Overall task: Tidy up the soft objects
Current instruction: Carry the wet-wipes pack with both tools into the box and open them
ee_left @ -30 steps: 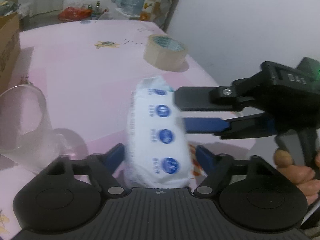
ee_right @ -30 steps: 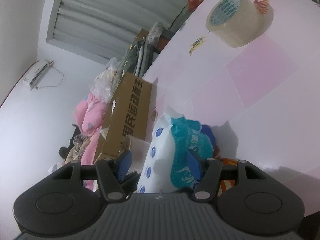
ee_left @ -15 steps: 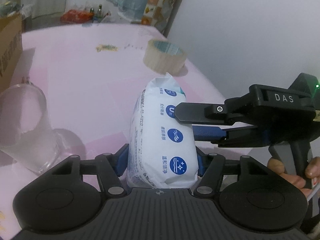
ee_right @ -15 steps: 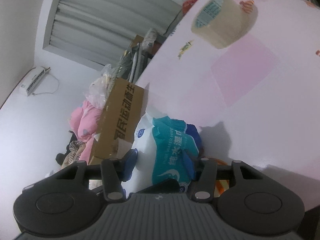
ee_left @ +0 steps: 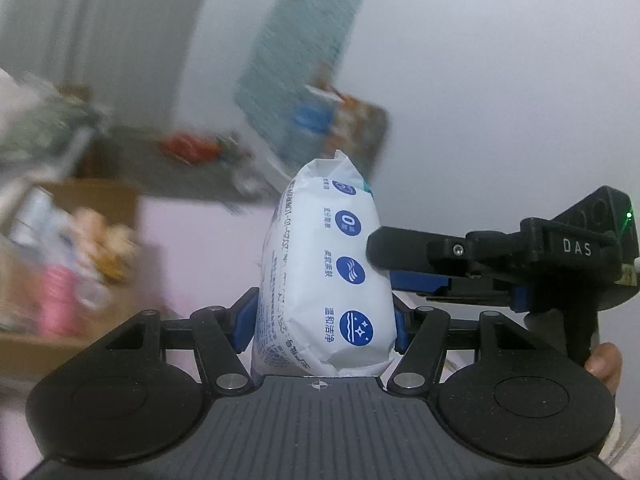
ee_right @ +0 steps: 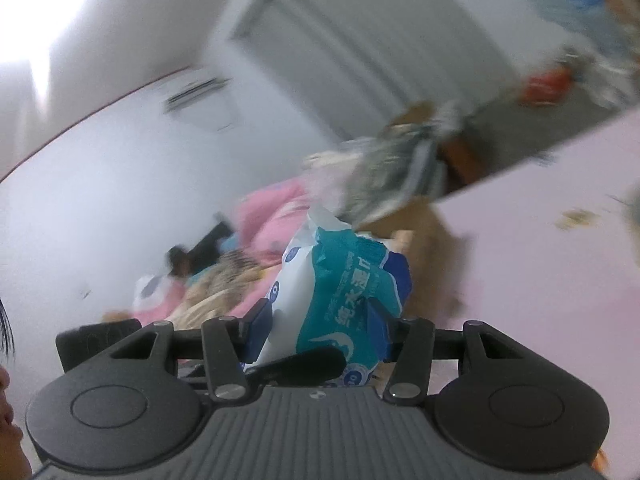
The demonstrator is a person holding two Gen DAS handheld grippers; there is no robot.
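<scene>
pack (ee_left: 320, 280): in the air above pink counter (ee_right: 560, 280) | left tool (ee_left: 324, 316): clamped on its near end | right tool (ee_right: 316, 320): clamped across its side | both tools' jaws have just been closing on it

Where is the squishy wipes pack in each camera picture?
Left wrist view: the wipes pack stands upright in the lower middle, white side showing, pinched by both grippers.
Right wrist view: the same pack sits in the lower middle, teal side showing.
Shared landmark: the pink table.
</scene>
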